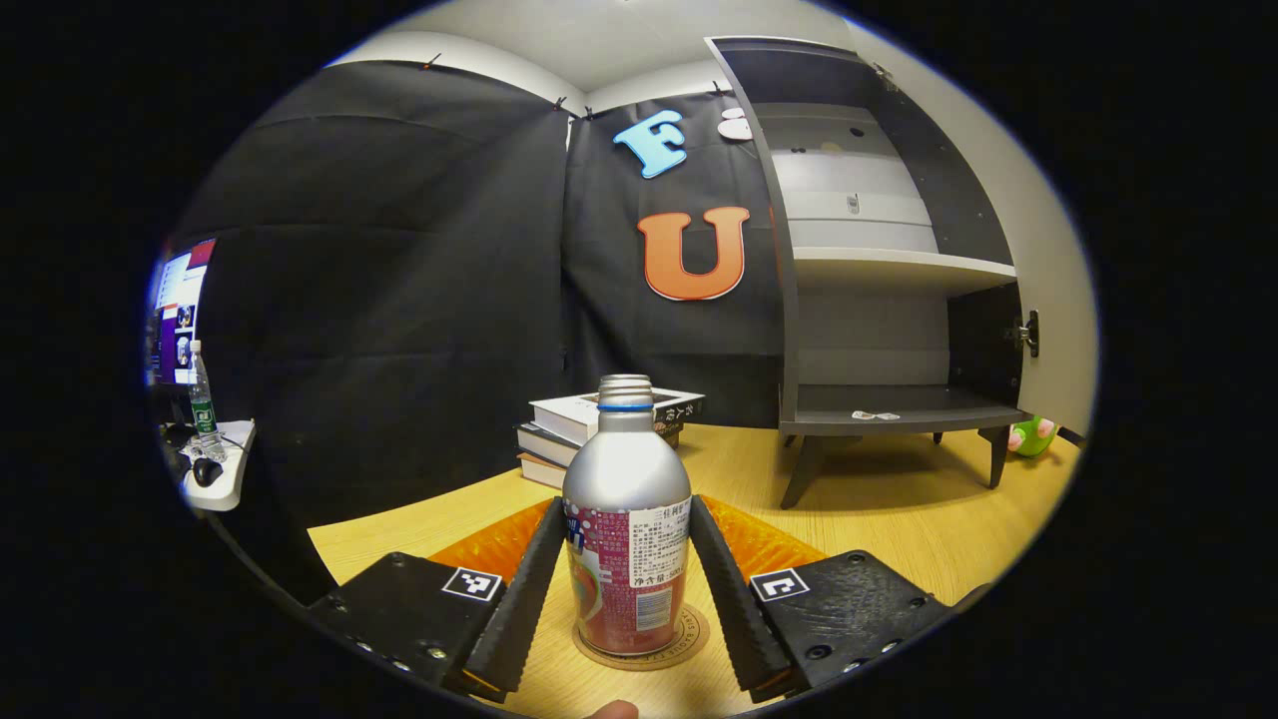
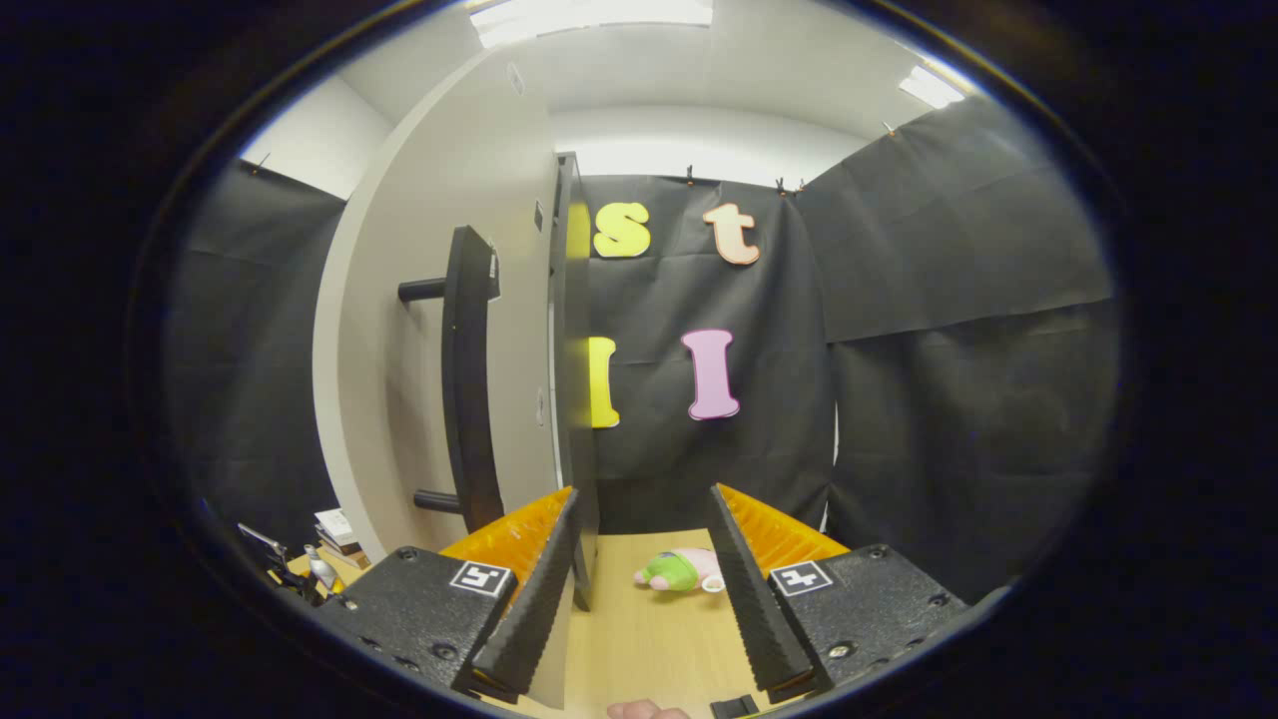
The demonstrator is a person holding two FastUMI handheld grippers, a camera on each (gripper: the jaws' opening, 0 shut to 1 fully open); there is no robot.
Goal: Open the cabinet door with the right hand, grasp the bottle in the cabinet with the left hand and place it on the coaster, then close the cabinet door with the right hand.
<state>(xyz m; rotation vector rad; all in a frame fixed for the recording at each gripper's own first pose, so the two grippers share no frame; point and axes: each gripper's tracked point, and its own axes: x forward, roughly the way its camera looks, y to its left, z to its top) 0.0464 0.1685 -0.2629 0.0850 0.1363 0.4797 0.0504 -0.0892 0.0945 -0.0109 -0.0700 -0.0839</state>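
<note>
A silver bottle (image 1: 627, 519) with a red label stands upright on a round cork coaster (image 1: 689, 639) on the wooden table. My left gripper (image 1: 627, 504) has a finger against each side of the bottle, shut on it. Behind, to the right, the cabinet (image 1: 879, 260) stands open with its shelves bare. In the right gripper view the open white door (image 2: 429, 350) with its black bar handle (image 2: 467, 379) fills the left. My right gripper (image 2: 644, 489) is open, its left finger next to the door's dark free edge (image 2: 571, 379). The bottle (image 2: 320, 569) appears tiny at the lower left.
A stack of books (image 1: 589, 424) lies just behind the bottle. A green and pink plush toy (image 2: 679, 571) lies on the table (image 1: 899, 519) beyond the door. At the far left a side desk holds a monitor (image 1: 178, 310), a water bottle (image 1: 203, 399) and a mouse.
</note>
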